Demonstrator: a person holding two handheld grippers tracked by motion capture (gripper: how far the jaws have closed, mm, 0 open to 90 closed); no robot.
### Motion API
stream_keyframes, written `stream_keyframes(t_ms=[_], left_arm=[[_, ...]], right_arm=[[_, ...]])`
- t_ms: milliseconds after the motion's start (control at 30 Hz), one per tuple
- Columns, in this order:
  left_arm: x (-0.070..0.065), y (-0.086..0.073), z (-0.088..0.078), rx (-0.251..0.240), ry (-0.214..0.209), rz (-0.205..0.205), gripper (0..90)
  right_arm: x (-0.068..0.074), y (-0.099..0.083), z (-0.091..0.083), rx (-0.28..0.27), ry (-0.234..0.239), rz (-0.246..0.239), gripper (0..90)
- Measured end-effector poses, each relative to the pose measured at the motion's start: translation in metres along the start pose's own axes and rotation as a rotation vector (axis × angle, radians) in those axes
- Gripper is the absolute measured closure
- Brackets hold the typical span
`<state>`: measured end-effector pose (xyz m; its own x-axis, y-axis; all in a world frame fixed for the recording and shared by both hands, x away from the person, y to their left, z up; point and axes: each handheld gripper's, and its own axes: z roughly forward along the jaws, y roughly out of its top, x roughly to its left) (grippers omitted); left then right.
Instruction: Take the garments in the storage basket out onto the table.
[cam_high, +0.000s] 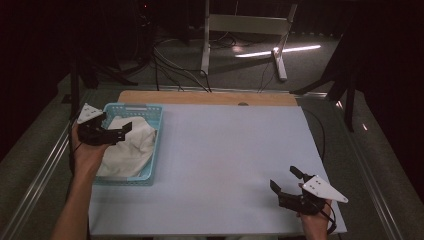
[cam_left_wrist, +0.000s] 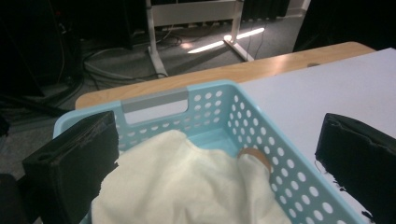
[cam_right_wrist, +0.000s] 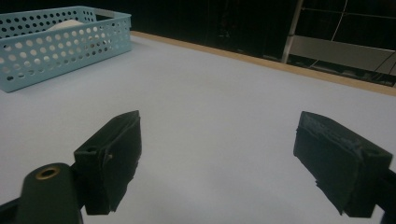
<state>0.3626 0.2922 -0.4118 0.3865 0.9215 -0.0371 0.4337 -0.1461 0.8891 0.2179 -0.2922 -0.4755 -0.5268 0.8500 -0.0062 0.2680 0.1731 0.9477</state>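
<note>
A light blue perforated basket stands at the table's left side, with a cream cloth bunched inside it. My left gripper hovers open over the basket's near-left part, just above the cloth, with nothing between its jaws. In the left gripper view the cloth lies below the open left gripper and the basket's wall runs between the jaws. A tan ring-shaped thing peeks out beside the cloth. My right gripper stands open and empty over the white mat at the front right.
The right gripper view has the basket far off to the left across bare mat. A strip of wooden tabletop runs along the far edge. Beyond it, a white table frame and cables lie on the dim floor.
</note>
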Motion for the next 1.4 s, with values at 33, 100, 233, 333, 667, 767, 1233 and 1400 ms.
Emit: stream_keyframes(t_ms=[33, 100, 233, 333, 667, 767, 1233, 1400], left_arm=[[0.001, -0.001, 0.002, 0.007, 0.001, -0.003, 0.1], [0.003, -0.002, 0.004, 0.018, 0.004, -0.006, 0.1], [0.006, -0.004, 0.009, 0.044, -0.006, -0.022, 0.1], [0.008, -0.006, 0.012, 0.048, -0.018, -0.040, 0.1], [0.008, -0.011, 0.026, 0.085, -0.012, -0.055, 0.1], [0.007, -0.012, 0.030, 0.091, -0.018, -0.064, 0.1], [0.004, -0.017, 0.051, 0.128, -0.044, -0.084, 0.1], [0.003, -0.022, 0.059, 0.159, -0.070, -0.086, 0.1]], right_arm=[[0.000, 0.000, 0.000, 0.000, 0.000, 0.000, 15.2], [0.000, 0.000, 0.000, 0.000, 0.000, -0.001, 15.2], [0.000, 0.000, 0.000, 0.001, 0.001, -0.002, 15.2], [0.000, 0.000, 0.000, 0.001, 0.001, -0.002, 15.2], [0.001, 0.000, 0.000, 0.000, 0.004, -0.004, 15.2], [0.000, 0.000, 0.001, 0.002, 0.003, -0.002, 15.3], [0.001, 0.000, 0.001, 0.000, 0.006, -0.004, 15.3], [0.001, 0.000, 0.001, 0.001, 0.007, -0.005, 15.3]])
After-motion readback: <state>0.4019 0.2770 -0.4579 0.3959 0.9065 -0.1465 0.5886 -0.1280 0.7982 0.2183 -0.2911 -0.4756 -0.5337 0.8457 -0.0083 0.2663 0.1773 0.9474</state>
